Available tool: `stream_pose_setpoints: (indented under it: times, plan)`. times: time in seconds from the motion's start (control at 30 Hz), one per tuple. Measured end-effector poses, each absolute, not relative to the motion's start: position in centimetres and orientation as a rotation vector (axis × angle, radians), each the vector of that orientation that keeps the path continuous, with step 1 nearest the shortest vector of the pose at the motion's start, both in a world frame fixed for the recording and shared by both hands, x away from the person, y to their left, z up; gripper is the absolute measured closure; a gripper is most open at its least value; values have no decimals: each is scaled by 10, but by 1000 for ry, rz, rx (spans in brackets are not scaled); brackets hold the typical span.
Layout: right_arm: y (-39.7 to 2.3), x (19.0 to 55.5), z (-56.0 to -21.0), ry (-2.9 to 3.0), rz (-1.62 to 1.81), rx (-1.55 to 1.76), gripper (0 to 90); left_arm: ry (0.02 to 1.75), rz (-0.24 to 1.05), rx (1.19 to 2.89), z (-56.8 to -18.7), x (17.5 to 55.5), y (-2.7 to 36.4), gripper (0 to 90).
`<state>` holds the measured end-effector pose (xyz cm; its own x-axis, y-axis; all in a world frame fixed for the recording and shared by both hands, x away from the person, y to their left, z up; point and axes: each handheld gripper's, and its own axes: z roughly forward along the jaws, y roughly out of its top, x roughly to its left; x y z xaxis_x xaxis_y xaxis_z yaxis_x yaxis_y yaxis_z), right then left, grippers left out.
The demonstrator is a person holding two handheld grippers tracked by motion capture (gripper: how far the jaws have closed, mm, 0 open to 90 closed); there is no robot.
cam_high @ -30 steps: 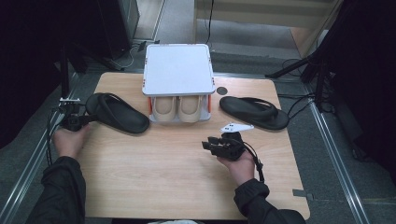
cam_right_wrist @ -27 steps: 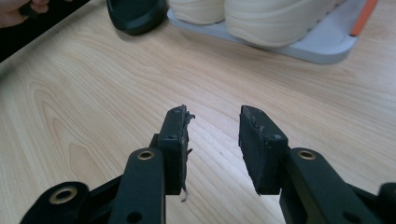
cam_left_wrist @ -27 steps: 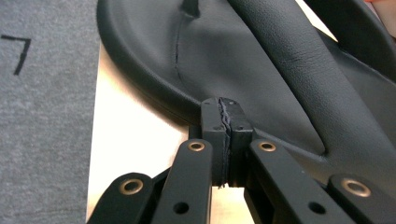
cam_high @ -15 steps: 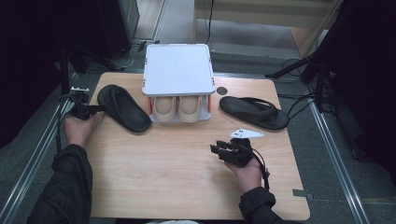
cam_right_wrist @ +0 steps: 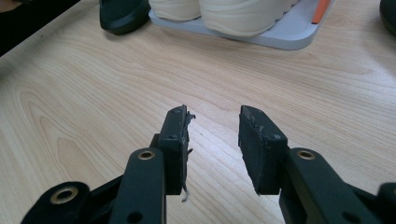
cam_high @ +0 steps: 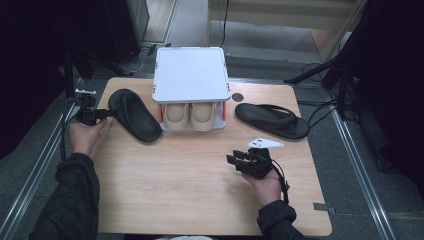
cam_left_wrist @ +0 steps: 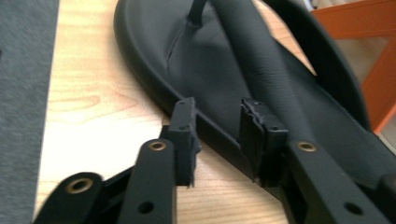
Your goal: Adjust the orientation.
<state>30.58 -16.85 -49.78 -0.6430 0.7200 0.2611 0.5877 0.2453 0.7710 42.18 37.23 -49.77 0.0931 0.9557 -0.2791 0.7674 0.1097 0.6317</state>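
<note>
Pale wood-grain boards form the table [cam_high: 200, 200], which stands on grey carpet among dark stands and trailing cables. At its far edge sits a small white shoe rack [cam_high: 191, 75] with orange posts, its flat top a plain square; a pair of cream shoes [cam_high: 192, 116] fills the lower shelf, toes toward the person. The two black sandals flank it, likely laid out so each hand can serve its own side.

The left sandal [cam_high: 134, 114] lies slantwise just beside the rack's left corner. It is smooth, matte and moulded, with a rounded rim and a thick strap running from a toe post. The left gripper [cam_high: 107, 113] is at its outer end, and the left gripper view shows the sole's rim [cam_left_wrist: 212, 135] passing between the jaws. They have just been opening and now stand apart with the pads off the rubber, which reads as a release after setting the sandal down.

The right sandal [cam_high: 272, 120] rests flat, right of the rack, well apart from the right gripper [cam_high: 234, 161]. That gripper hovers low over bare wood, jaws parted around nothing, its worn pads [cam_right_wrist: 177, 140] frayed at the edges.
</note>
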Motion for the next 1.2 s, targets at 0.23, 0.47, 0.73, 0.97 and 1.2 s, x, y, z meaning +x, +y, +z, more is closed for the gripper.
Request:
stream_pose_setpoints:
  times: [0.23, 0.47, 0.73, 0.97, 1.2]
  plan:
    - [-167, 308, -497, 2367, 1357, 1248, 635, 1672, 382, 1696, -484, 415, 359, 504]
    - [-166, 309, -497, 2370, 1356, 1242, 635, 1662, 375, 1704, -483, 417, 342, 421]
    - [-167, 309, -497, 2366, 1353, 1249, 635, 1657, 357, 1743, -492, 423, 326, 407]
    - [-167, 308, -497, 2367, 1350, 1247, 635, 1666, 357, 1764, -499, 427, 321, 398]
    - [-170, 305, -498, 2356, 1347, 1254, 635, 1693, 390, 1749, -503, 432, 321, 403]
